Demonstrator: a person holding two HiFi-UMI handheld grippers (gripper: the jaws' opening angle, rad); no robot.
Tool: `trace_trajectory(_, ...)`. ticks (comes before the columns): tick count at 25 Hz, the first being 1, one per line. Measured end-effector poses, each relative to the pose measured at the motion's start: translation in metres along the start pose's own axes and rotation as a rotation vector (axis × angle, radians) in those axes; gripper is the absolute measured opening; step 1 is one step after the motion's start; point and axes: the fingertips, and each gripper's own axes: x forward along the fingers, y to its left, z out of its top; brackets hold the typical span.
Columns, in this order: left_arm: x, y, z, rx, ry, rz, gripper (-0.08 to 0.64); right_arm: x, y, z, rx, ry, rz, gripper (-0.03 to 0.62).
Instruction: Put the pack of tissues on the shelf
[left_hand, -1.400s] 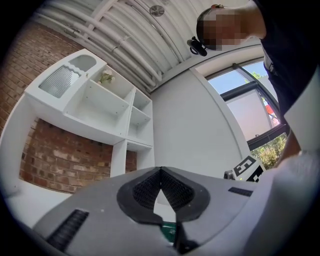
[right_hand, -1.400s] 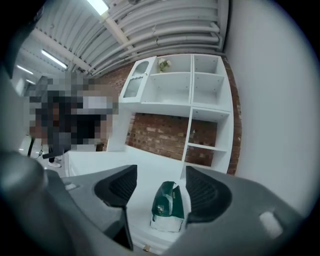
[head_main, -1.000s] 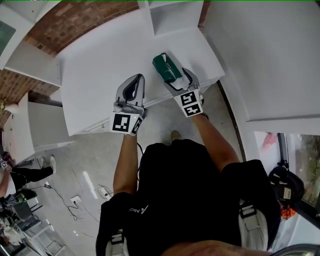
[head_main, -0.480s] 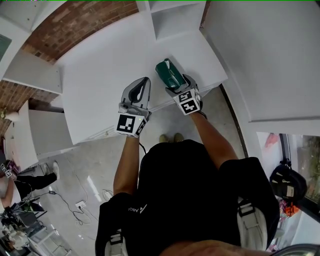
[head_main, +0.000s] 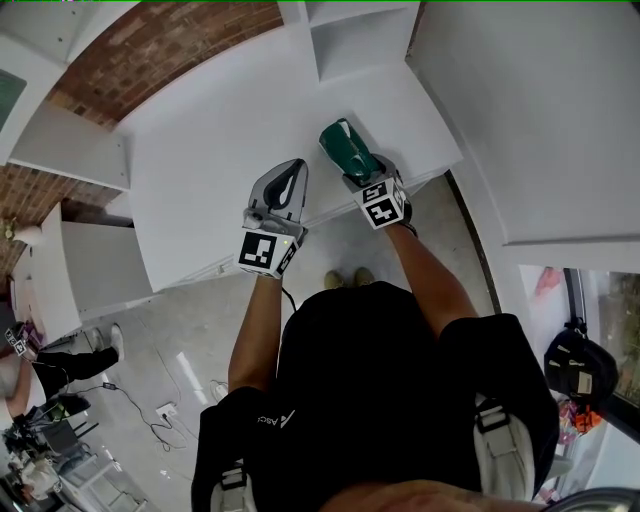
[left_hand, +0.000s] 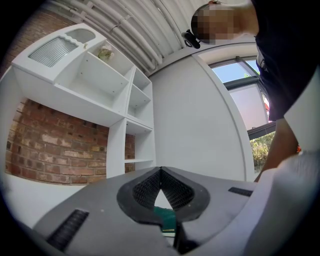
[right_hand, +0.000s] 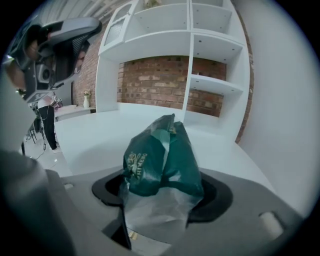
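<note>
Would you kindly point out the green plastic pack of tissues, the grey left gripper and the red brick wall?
Green plastic pack of tissues (right_hand: 162, 155): right gripper view, its green middle.
Grey left gripper (left_hand: 161, 171): left gripper view, where its fingertips meet.
Red brick wall (right_hand: 155, 82): right gripper view, bare bricks at its middle.

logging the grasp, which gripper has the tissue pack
The right gripper: the green tissue pack sits between its closing jaws; the left gripper has jaws together, empty.

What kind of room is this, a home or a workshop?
Probably an indoor room set up like a home or showroom: white built-in shelves against a brick wall, a broad white counter, and loose cables on the floor.
</note>
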Motion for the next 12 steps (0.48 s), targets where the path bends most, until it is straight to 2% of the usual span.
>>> trace_trajectory(5,0.002,0.005,-0.002,0.010,0.000,-0.006,-0.003,-0.003,-0.003,0.006,0.011,-0.023,-0.008,0.278)
trace_trajectory(12,0.017,0.020,0.011,0.013,-0.005,0.030,-0.003,-0.033,-0.026,0.044,0.057,-0.131,-0.029,0.273)
